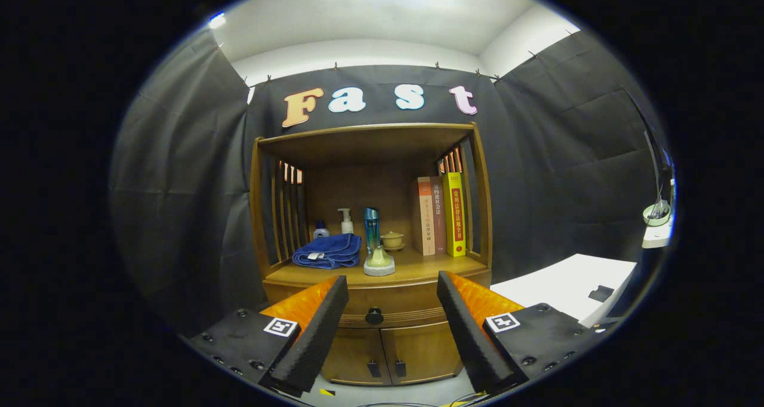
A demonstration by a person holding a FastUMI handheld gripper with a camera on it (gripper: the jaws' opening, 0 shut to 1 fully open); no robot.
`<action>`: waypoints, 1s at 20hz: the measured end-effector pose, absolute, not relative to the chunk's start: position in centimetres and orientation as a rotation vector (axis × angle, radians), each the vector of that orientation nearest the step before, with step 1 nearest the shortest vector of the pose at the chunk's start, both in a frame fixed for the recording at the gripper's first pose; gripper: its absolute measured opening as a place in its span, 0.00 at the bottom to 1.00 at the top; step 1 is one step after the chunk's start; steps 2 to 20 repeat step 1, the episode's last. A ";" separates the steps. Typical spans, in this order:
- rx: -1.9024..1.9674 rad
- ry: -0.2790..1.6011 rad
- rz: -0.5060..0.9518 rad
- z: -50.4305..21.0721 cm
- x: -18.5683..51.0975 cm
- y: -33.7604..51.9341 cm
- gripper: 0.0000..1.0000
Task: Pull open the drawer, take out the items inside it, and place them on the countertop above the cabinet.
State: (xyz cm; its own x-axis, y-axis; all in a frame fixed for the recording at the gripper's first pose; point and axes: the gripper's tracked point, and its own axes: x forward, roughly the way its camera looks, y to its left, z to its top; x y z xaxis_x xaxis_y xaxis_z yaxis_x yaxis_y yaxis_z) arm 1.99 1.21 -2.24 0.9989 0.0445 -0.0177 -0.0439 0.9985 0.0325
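Spread wide and empty, the gripper (393, 311) faces the cabinet (376, 335). Its drawer (382, 305) sits closed, knob (374, 315) between the fingers; towel (327, 251) and bottles (371, 229) stand on the countertop (418, 270). Either emptied or still full.

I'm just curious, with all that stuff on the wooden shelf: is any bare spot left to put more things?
Yes. The countertop lies bare along its front edge, between the small figurine and the books. The back left is crowded: blue towel, bottles, lidded cup. The open claw frames the closed drawer's knob.
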 end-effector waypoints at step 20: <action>0.030 0.022 0.046 -2.4 2.0 1.4 0.99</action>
